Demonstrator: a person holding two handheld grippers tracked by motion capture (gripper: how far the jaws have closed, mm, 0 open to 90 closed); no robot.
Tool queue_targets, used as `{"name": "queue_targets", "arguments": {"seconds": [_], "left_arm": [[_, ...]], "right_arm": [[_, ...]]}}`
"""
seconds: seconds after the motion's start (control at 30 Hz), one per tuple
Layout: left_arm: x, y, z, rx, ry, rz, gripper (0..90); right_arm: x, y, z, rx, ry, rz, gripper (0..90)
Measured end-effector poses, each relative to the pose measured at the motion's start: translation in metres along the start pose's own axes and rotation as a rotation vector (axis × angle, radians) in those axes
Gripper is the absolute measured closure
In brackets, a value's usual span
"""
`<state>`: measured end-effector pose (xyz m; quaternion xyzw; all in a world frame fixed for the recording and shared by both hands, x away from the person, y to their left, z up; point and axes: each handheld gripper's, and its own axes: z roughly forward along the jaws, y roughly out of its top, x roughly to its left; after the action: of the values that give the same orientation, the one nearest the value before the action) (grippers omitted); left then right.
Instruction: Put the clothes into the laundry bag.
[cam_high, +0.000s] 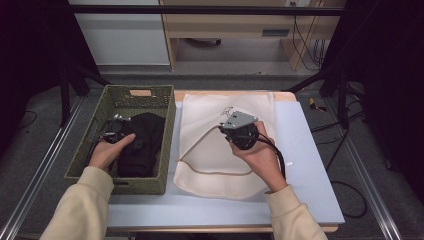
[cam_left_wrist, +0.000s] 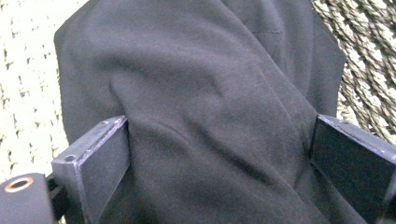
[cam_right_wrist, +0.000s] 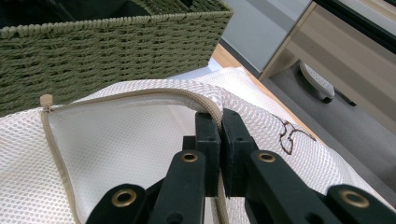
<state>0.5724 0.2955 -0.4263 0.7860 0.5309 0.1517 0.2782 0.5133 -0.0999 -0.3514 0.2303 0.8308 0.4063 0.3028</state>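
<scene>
Right gripper (cam_right_wrist: 219, 126) clenched on mesh bag (cam_right_wrist: 116, 140) zipper edge; left gripper (cam_left_wrist: 219, 154) released astride black garment (cam_left_wrist: 196, 93) in basket (cam_high: 165, 145).

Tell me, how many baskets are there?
1. The green woven basket sits at the table's left side, beside the white mesh bag, with black cloth inside it.

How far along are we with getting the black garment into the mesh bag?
Done: the right gripper is shut on the mesh bag at its zipper edge, lifting the mouth open. In hand: the left gripper, jaws open, straddles the black garment, not yet clamped. Left: the garment lies in the green basket.
</scene>
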Motion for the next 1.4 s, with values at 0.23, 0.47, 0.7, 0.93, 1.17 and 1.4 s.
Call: {"name": "queue_targets", "arguments": {"seconds": [0.23,0.47,0.7,0.93,1.17,1.4], "left_arm": [[-0.0046,-0.001,0.0013,0.009,0.016,0.051,5.3],[-0.0038,-0.0034,0.0034,0.018,0.041,0.064,4.0],[0.0013,-0.0048,0.0058,0.039,0.062,0.028,0.0],[0.0008,-0.0054,0.0063,0.041,0.048,0.018,0.2],[-0.002,-0.0049,0.007,0.046,0.039,0.035,0.7],[-0.0035,-0.0051,0.0074,0.045,0.039,0.042,0.7]], "right_arm": [[0.001,0.002,-0.0025,-0.004,0.0,-0.006,87.2],[0.0014,0.0023,-0.003,-0.005,0.002,-0.01,87.3],[0.0011,0.0024,-0.0038,-0.004,0.003,-0.007,87.2],[0.0008,0.0026,-0.0041,-0.006,0.005,-0.005,87.2],[0.0008,0.0027,-0.0041,-0.005,0.005,-0.004,87.1],[0.0009,0.0029,-0.0038,-0.007,0.006,-0.007,87.1]]}}
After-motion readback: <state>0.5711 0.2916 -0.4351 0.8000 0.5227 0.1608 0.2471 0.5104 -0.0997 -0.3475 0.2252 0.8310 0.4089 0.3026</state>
